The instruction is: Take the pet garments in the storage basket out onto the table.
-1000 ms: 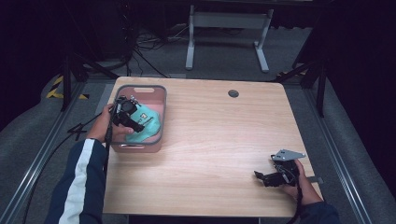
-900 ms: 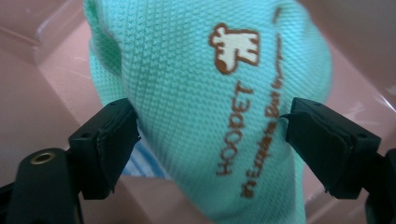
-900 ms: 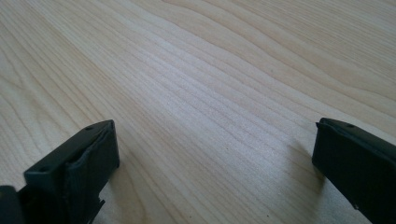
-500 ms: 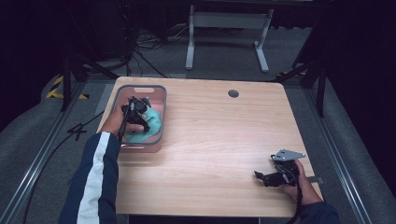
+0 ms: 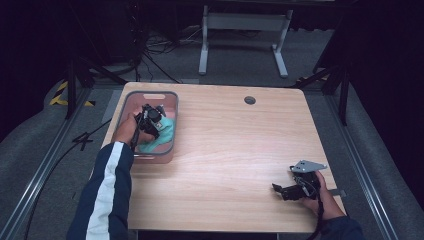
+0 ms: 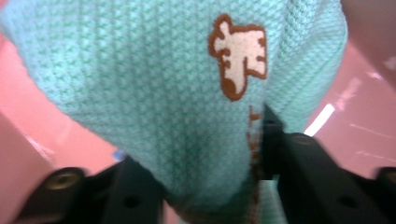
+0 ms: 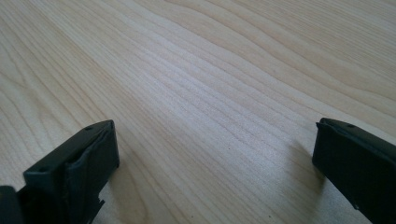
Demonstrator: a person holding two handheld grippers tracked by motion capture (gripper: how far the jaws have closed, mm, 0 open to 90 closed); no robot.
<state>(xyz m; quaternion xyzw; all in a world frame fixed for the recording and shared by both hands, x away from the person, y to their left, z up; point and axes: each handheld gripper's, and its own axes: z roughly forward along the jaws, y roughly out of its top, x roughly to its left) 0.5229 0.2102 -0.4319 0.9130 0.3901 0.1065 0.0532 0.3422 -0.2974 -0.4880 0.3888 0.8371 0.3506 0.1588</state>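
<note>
The left gripper (image 5: 156,120) is reaching into the pink bin (image 5: 165,96) at the worktop's (image 5: 240,150) far left, its jaws having just closed on the teal knitted cloth (image 6: 154,93) lying inside. The right gripper (image 5: 280,190) is resting near the worktop's front right corner, jaws wide apart and holding nothing.

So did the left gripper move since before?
Yes. The left gripper went from the pink bin's near-left edge farther in, toward the middle. Its jaws have just been closing, and the teal cloth sits between them.
</note>
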